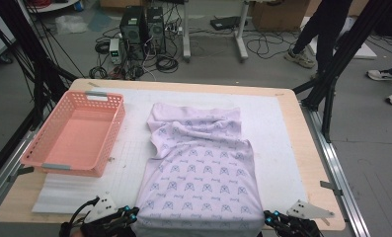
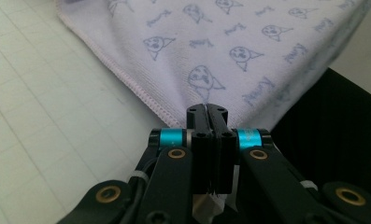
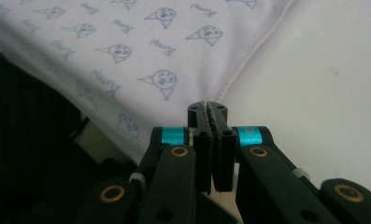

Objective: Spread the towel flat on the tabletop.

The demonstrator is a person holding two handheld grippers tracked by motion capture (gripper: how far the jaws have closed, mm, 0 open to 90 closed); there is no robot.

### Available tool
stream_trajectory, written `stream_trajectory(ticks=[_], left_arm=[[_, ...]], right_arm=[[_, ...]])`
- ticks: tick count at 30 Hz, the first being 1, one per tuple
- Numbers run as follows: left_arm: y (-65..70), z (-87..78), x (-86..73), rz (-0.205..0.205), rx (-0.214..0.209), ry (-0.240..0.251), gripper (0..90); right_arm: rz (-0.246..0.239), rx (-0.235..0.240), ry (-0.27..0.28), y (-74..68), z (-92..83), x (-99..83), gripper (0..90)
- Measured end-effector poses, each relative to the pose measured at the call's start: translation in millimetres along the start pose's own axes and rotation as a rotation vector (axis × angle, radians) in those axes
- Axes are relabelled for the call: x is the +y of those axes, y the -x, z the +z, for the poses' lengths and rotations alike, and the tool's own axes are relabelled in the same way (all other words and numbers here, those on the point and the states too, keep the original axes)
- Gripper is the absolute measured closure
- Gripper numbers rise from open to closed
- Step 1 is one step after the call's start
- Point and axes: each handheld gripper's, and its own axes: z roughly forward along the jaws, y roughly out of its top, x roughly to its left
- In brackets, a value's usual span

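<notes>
On the wooden table (image 1: 307, 163) there is one pale lilac cloth printed with small blue cartoon faces (image 1: 201, 173), one white foam mat with a grid pattern (image 1: 129, 158), and one pink plastic basket with perforated walls (image 1: 75, 133). There are two black handheld grippers with turquoise rings: the left gripper (image 1: 134, 213) and the right gripper (image 1: 268, 216). On the floor behind the table stand two black computer towers (image 1: 143, 27).

The towel's (image 1: 199, 182) near edge and both forearms are cut off.
</notes>
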Motion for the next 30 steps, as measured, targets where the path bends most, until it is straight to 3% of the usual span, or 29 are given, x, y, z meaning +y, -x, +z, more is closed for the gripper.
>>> stream_trajectory(ticks=[2,3,4,5,7,14,19,22,24,26,27,30], left_arm=[[1.6,-4.4,-2.4,0.005,0.007,0.01,86.9],[-0.1,-4.7,-3.3,-0.004,0.013,0.02,81.5],[-3.3,-4.1,-3.2,-0.03,0.021,0.027,66.6],[-6.9,-2.8,-2.8,-0.057,0.027,0.042,56.1],[-12.7,0.6,-1.0,-0.085,0.04,0.074,48.2],[-32.7,31.3,11.3,-0.109,0.104,0.073,50.6],[-38.2,51.7,17.6,-0.106,0.122,0.047,50.9],[-32.0,54.9,16.5,-0.027,0.164,0.047,52.6],[-31.7,53.7,13.4,-0.018,0.17,0.067,59.9],[-30.4,52.3,13.3,-0.02,0.147,0.062,80.9],[-29.0,51.7,14.0,-0.016,0.15,0.053,86.0],[-29.5,44.9,14.1,-0.048,0.118,0.04,87.1]], right_arm=[[0.003,0.03,-0.003,-2.5,-4.5,-2.4,88.4],[0.004,0.033,-0.014,-3.0,-4.6,-3.1,86.5],[0.003,0.008,-0.015,-3.5,-4.1,-3.6,77.3],[0.014,0.003,-0.008,-1.7,-3.2,-3.7,75.5],[0.025,-0.016,0.007,0.8,0.0,-2.4,72.7],[0.024,-0.116,0.031,6.7,27.5,12.9,70.7],[0.014,-0.138,0.006,12.4,47.4,23.5,65.9],[0.025,-0.135,0.003,13.9,53.2,24.4,67.9],[0.033,-0.126,0.007,14.8,53.1,24.0,76.8],[0.035,-0.097,0.008,14.6,52.4,23.3,86.2],[0.03,-0.102,0.004,13.4,51.9,23.3,87.2],[0.03,-0.086,-0.001,14.3,48.6,21.9,88.1]])
